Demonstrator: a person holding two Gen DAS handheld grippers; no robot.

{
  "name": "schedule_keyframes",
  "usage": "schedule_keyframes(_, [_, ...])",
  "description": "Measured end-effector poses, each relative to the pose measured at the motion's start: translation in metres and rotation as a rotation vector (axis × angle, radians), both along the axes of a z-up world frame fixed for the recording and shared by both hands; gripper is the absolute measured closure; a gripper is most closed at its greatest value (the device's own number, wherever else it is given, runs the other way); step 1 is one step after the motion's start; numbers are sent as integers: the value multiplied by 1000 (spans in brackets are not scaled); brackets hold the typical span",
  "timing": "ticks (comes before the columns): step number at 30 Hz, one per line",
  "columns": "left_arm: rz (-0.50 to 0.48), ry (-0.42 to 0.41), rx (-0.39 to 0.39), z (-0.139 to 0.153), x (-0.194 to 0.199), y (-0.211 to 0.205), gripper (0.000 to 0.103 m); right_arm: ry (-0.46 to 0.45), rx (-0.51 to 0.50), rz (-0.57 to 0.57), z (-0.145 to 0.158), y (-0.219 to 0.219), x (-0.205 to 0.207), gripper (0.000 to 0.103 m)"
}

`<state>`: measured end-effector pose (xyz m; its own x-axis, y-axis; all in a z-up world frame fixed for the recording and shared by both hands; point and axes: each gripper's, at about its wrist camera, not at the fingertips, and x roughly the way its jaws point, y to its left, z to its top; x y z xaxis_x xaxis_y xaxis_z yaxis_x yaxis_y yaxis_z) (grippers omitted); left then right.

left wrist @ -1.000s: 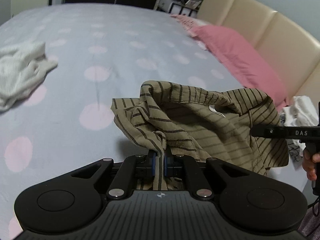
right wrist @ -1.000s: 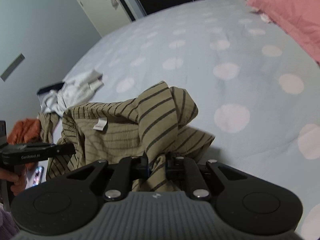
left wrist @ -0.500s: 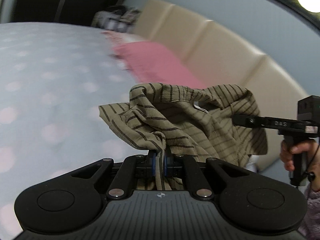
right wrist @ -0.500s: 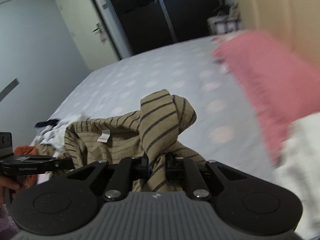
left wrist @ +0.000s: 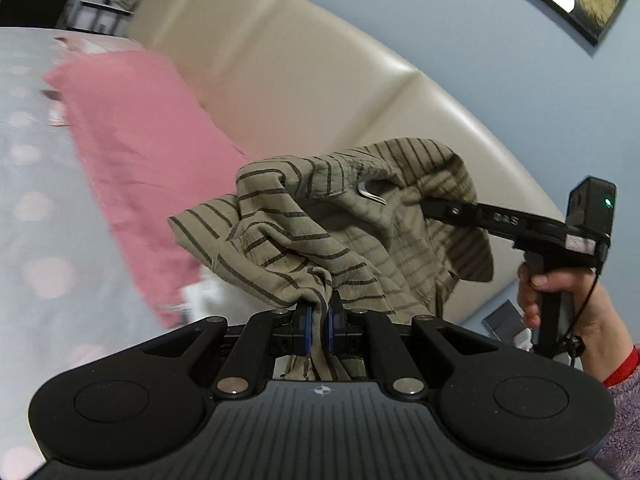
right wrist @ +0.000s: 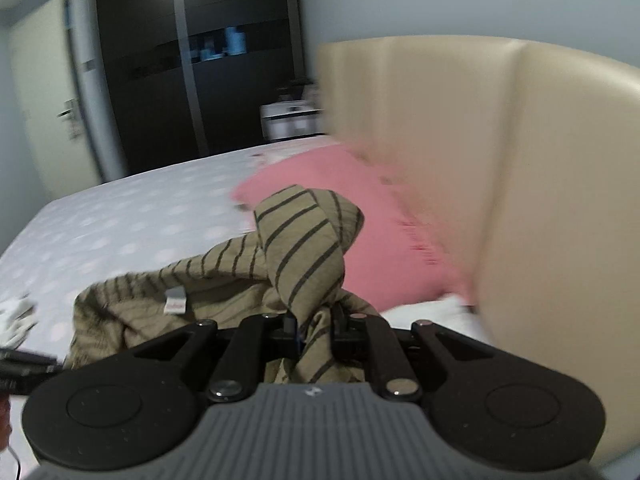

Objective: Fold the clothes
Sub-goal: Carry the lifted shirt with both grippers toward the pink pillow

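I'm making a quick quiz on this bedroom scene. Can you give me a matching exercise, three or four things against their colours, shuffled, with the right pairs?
Things:
1. garment held in both grippers
2. pillow
3. headboard
4. bedsheet

Colours:
A. cream
B. pale grey-blue with light pink dots
C. olive-tan with dark stripes
D. pink

Pairs: 1-C, 2-D, 3-A, 4-B
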<state>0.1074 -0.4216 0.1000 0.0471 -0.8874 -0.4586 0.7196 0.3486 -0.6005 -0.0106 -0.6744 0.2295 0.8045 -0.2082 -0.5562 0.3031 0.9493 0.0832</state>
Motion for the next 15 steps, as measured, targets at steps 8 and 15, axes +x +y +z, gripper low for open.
schedule_keyframes(8, [-42, 30, 99, -58, 20, -87, 98, 110, -10, -129, -48, -91, 21, 90])
schedule_keyframes(15, [-18, 35, 174, -108, 48, -101, 98, 119, 44, -150, -105, -131, 46, 89])
